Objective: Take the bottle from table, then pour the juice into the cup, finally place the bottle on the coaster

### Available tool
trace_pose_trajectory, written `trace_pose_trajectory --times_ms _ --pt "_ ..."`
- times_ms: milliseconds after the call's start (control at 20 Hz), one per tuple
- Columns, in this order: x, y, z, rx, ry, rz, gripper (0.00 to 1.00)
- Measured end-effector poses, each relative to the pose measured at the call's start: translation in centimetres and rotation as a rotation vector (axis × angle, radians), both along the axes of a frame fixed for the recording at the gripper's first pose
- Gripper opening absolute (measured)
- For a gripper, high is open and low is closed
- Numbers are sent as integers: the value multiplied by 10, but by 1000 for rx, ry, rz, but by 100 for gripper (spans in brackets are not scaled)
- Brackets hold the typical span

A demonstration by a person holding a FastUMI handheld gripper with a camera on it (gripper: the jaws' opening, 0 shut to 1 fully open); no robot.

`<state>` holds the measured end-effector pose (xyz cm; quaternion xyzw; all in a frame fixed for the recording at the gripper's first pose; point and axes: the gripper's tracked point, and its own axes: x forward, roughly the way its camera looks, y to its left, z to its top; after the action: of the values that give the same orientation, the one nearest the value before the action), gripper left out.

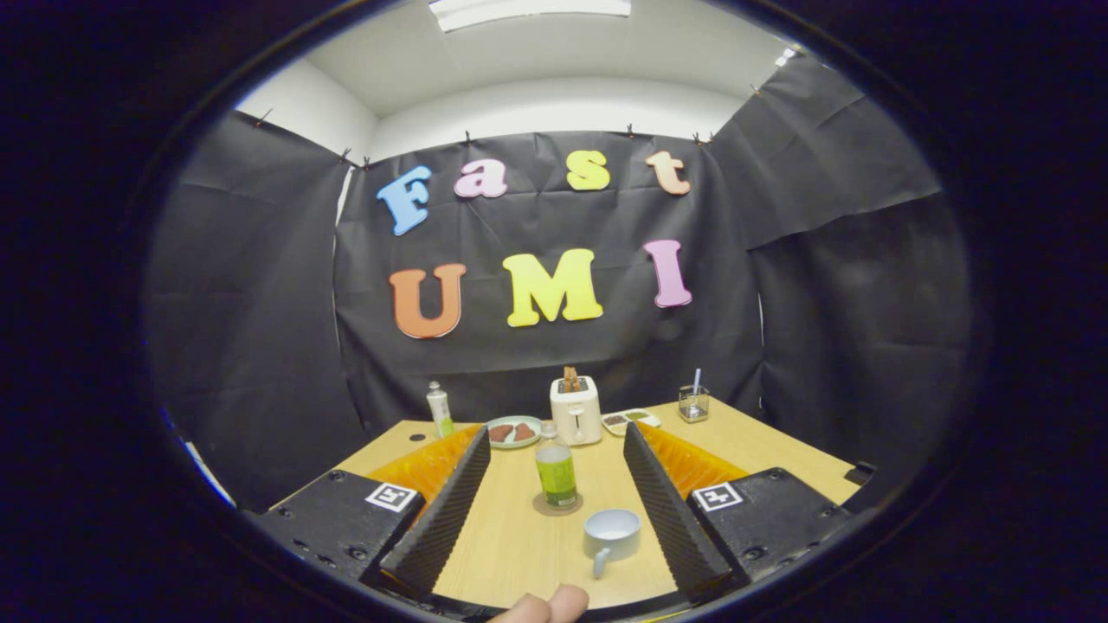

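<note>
The tall clear bottle of green juice (556, 472) stands upright on the round brown coaster (557, 504), middle of the frame, white mug (611, 535) just below; gripper (557, 502) wide open, holding nothing, so keep it clear of both

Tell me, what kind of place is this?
Probably a pretend kitchen table inside a cloth-walled booth. A toaster, a plate of food and a cup sit on the wooden table, and the open gripper faces a juice bottle.
</note>
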<state>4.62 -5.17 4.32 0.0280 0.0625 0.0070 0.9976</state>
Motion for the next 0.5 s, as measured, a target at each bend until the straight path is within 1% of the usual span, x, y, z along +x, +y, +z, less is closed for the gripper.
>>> trace_pose_trajectory --times_ms 100,250,400,500 --pt "-15 -8 0 -17 -19 -19 100" --pt "-36 -18 -7 -18 -44 -71 100" --pt "-45 -13 -16 13 -50 -58 100" --pt "-49 -12 -19 9 -45 -45 100"
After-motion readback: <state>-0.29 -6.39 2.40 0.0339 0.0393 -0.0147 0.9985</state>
